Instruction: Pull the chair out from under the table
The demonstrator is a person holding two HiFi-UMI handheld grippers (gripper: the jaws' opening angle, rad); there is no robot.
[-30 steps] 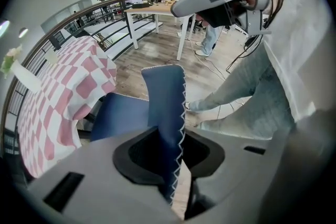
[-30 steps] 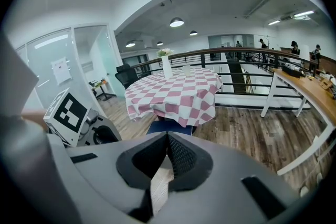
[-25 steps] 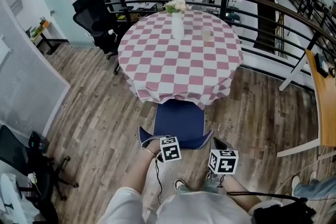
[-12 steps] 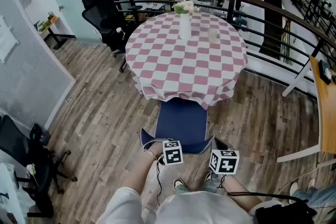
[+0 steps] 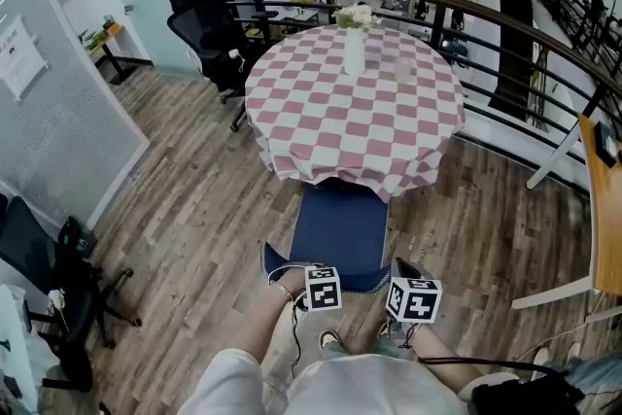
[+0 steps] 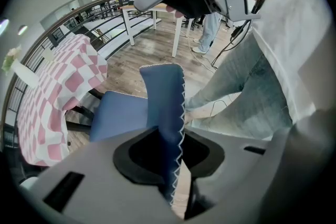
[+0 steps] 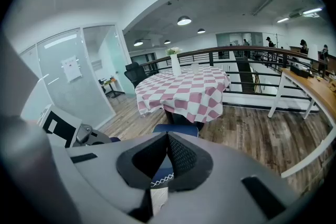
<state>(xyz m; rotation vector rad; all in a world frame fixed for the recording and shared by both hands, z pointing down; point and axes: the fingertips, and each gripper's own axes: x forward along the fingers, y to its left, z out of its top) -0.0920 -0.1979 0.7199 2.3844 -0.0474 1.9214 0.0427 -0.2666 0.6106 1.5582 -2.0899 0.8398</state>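
The blue chair [image 5: 338, 224] stands on the wood floor between the person and the checked round table [image 5: 330, 112] - most of the seat is out, its front edge at the cloth's hem. It faces the table, backrest [image 6: 163, 97] nearest the person and running left to right, the seat reaching away toward the table.

The left gripper [image 6: 169, 157] is clamped across the stitched top of that backrest. The right gripper [image 7: 167, 136] has its tips together, and the stitched blue edge looks pinched between its jaws.

My read: a stiff frame under soft padded cloth, middling weight, legs likely to drag on the boards - so the backrest's top, gripped near both ends, is the right hold.
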